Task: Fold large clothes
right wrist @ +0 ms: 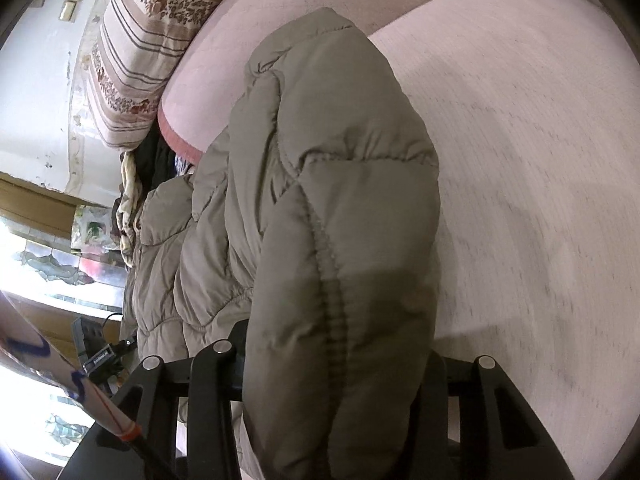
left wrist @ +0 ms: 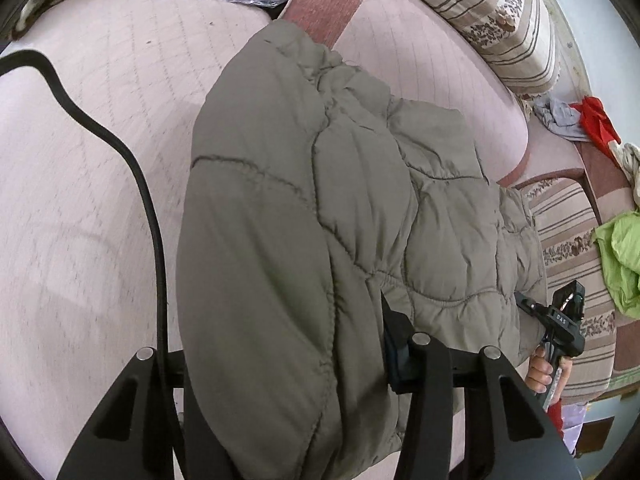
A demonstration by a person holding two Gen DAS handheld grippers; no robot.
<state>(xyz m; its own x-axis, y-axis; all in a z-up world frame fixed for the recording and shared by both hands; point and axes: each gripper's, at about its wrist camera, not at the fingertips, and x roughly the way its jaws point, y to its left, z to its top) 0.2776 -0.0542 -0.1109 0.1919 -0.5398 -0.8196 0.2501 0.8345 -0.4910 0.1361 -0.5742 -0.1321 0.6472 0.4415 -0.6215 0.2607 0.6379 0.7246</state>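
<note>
Jacket first: a grey-green quilted puffer jacket [left wrist: 320,208] of thick padded fabric lies on a pale pink quilted bed cover [left wrist: 100,200], its near edge lifted off the bed.

In the left wrist view, the left gripper [left wrist: 288,392] is clenched on a fat roll of the jacket's padding, which bulges between the black jaws and drapes away up the bed. The right gripper [left wrist: 560,320] shows at the jacket's far hem, a hand [left wrist: 538,372] on its handle. A black cable [left wrist: 132,168] curves across the cover. Striped floral pillows [left wrist: 500,20] line the bed's far side.

In the right wrist view, the right gripper [right wrist: 336,400] is likewise clamped on a thick fold of the jacket [right wrist: 340,200], a stitched seam running straight into the grip.

By the look of it, the padding is soft, springy and light for its bulk, with a smooth shell that could creep out of a shallow pinch. Seams and hems seem the best holds; a deep bite through both layers should keep it from slipping.
</note>
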